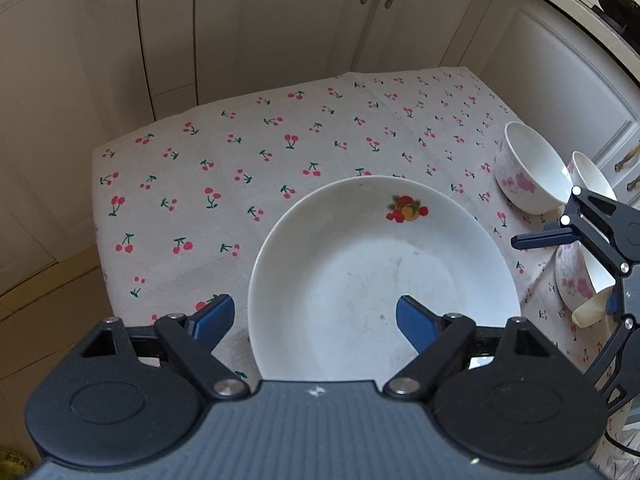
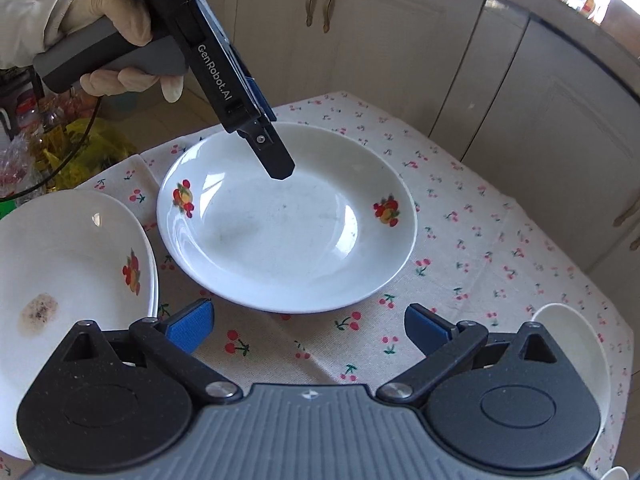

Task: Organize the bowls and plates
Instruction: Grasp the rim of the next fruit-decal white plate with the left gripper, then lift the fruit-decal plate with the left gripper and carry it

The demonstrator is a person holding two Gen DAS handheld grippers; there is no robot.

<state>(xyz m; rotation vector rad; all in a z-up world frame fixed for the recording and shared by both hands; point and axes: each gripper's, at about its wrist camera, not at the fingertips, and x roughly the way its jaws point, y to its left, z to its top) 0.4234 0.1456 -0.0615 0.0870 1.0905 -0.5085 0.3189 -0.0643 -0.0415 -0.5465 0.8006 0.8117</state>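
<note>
Left wrist view: the left tool (image 1: 315,322) is spread wide, its blue-padded fingers (image 1: 214,317) straddling the near edge of a white shallow ceramic plate with a fruit decal (image 1: 380,276). One pad lies outside the rim to the left, the other over the plate's basin; whether either pad touches the plate cannot be told, and nothing is gripped. The plate rests on the tabletop, covered by a pale cloth printed with red cherries (image 1: 240,184). At the right edge stands a white ceramic bowl with pink blossoms (image 1: 528,170), a second white bowl (image 1: 592,176) just behind it, and a third blossom-patterned bowl (image 1: 576,276) nearer, partly hidden by the right tool's black linkage (image 1: 592,224). Cream cabinet doors (image 1: 260,20) close off the room beyond.

Right wrist view: the right tool (image 2: 308,326) is likewise fully released, empty, hovering above bare cloth (image 2: 480,240) in front of the same fruit-decal plate (image 2: 288,236). The left tool (image 2: 280,160), held in a white-gloved hand (image 2: 120,24), points down over the plate's far rim; from here its opening cannot be judged. To the left sits another white fruit-decal plate with a brown stain (image 2: 68,264), seemingly stacked on a further plate. A white bowl (image 2: 568,332) shows partly behind the right finger. Yellow plastic bags (image 2: 80,148) lie beyond the tabletop at left, cream cabinets (image 2: 400,40) behind.
</note>
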